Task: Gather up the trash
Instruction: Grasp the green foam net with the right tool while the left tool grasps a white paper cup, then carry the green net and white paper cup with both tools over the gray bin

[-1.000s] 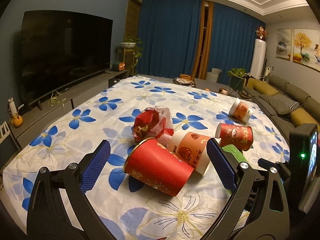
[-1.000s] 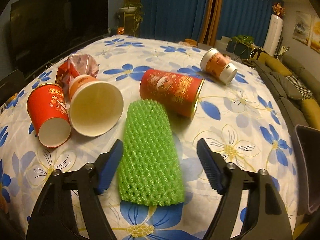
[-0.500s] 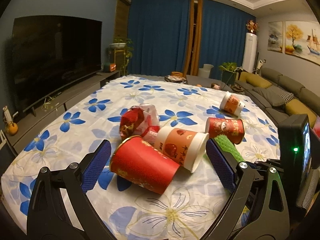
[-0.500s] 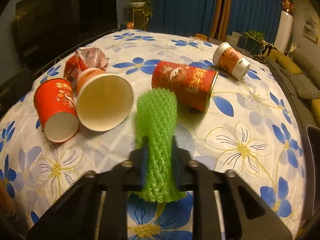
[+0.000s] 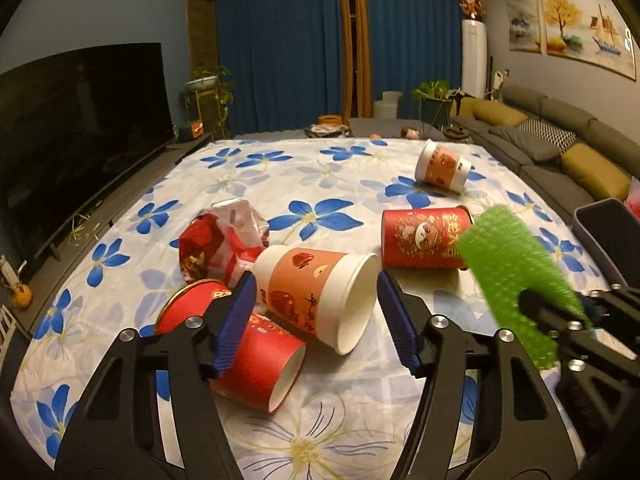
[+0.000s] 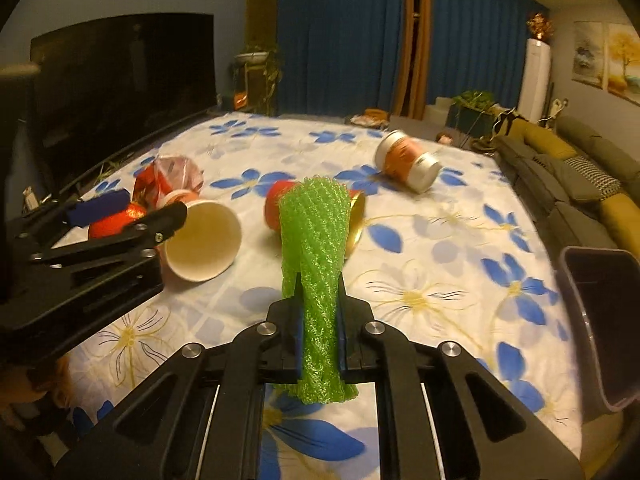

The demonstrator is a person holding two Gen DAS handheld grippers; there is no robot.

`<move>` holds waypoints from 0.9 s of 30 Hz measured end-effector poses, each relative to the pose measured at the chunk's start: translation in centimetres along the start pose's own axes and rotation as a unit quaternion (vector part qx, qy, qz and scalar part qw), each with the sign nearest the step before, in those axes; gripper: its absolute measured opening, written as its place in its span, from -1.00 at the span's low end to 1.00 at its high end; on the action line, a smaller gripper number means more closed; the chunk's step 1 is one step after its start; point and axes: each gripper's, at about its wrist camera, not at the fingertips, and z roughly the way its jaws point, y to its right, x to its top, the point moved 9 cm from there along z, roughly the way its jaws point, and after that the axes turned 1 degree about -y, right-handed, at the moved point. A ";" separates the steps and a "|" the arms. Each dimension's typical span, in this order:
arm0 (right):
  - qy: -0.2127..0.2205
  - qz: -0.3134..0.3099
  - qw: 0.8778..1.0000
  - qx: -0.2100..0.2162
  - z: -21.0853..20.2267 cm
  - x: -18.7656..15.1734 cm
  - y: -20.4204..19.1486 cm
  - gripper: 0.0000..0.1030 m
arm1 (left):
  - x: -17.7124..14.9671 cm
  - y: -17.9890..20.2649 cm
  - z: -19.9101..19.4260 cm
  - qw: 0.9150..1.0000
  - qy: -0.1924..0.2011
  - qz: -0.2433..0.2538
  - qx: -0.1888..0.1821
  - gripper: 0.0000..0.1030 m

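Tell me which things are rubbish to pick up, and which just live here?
Rubbish: green foam net sleeve, white-and-orange paper cup, two red paper cups, crumpled red wrapper, far orange cup.
Staying: black television, grey sofa, blue curtains.

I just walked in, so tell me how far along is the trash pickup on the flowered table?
Done: nothing shows as binned; the dark bin's inside is not visible. In hand: the right gripper is shut on the green foam net; the left gripper is closing around the white-rimmed cup, fingers not yet pressing. Left: red cup, red can, crumpled wrapper, far cup.
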 end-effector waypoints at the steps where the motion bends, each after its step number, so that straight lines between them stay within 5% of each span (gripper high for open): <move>1: 0.001 0.003 1.000 0.000 -0.2 0.0 0.2 -0.75 | 0.0 0.1 0.2 1.000 -0.004 0.001 0.002 0.09; 18: 0.023 0.021 1.000 0.001 -2.0 0.1 1.6 -0.75 | -0.6 -0.5 2.0 0.999 -0.037 -0.014 -0.001 -0.94; 27: 0.033 0.031 0.999 -0.005 -2.8 0.2 2.4 -0.75 | 0.3 -0.7 -0.1 0.999 -0.008 -0.040 -0.028 -0.96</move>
